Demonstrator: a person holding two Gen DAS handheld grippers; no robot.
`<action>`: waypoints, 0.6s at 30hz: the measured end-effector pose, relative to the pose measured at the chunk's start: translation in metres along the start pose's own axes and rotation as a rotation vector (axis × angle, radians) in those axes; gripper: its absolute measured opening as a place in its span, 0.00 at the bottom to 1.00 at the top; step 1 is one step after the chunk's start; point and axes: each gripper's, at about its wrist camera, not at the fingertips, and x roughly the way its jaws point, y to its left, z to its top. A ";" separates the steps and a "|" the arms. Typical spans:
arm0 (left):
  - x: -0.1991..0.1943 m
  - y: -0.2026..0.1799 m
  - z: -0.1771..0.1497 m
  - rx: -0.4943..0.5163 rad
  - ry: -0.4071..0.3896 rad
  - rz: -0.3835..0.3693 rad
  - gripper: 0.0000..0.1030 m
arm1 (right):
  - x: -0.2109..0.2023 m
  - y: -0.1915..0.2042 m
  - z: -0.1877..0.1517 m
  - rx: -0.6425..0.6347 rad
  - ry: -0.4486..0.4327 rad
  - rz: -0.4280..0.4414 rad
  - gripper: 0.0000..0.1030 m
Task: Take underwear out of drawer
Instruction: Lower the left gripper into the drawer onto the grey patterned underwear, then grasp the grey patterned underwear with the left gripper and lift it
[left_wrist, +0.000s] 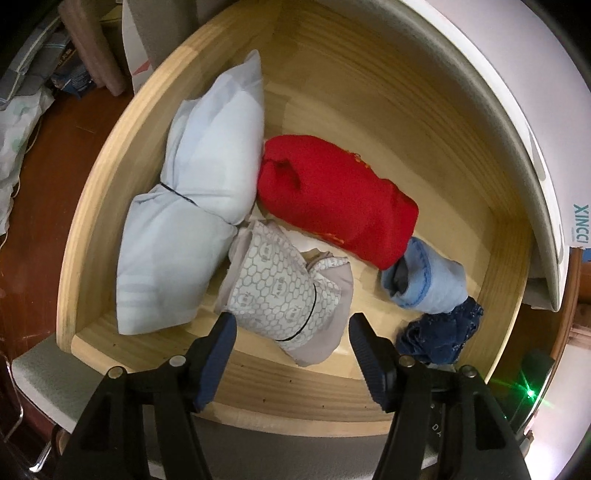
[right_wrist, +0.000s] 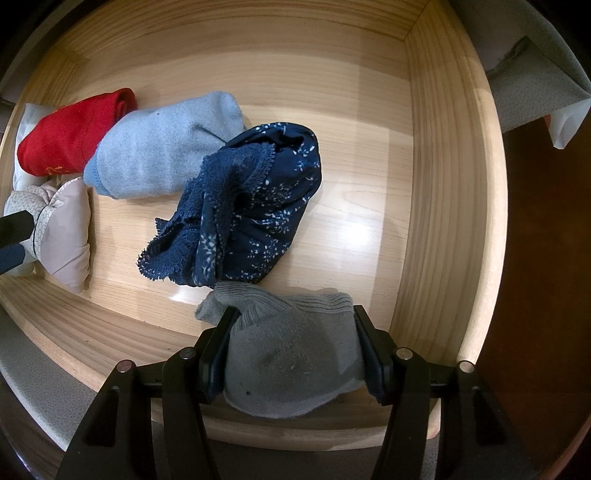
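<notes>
The wooden drawer (left_wrist: 369, 92) holds several rolled garments. My left gripper (left_wrist: 292, 332) hangs open over a grey-and-white patterned bundle (left_wrist: 284, 291), whose near end lies between the fingertips without being pinched. Around it lie a large pale-blue roll (left_wrist: 192, 206), a red roll (left_wrist: 332, 195), a small light-blue roll (left_wrist: 432, 280) and navy lace underwear (left_wrist: 439, 332). In the right wrist view, my right gripper (right_wrist: 295, 328) is shut on a grey knit bundle (right_wrist: 295, 365) near the drawer's front wall, just in front of the navy lace underwear (right_wrist: 251, 206).
The drawer's wooden walls (right_wrist: 436, 184) enclose everything. A white cabinet front (left_wrist: 517, 110) curves over the back right. Dark wood floor (left_wrist: 33, 221) and clutter lie to the left. One finger of the left gripper (right_wrist: 14, 229) shows at the right view's left edge.
</notes>
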 end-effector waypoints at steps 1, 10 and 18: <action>0.002 -0.001 0.000 -0.002 0.002 0.010 0.63 | 0.000 0.000 0.001 0.001 0.000 0.000 0.55; 0.020 -0.012 0.007 0.050 0.009 0.102 0.67 | 0.001 0.001 0.004 0.000 0.001 0.000 0.56; 0.029 -0.024 0.017 0.023 0.020 0.150 0.75 | 0.001 0.003 0.005 -0.001 0.000 0.003 0.56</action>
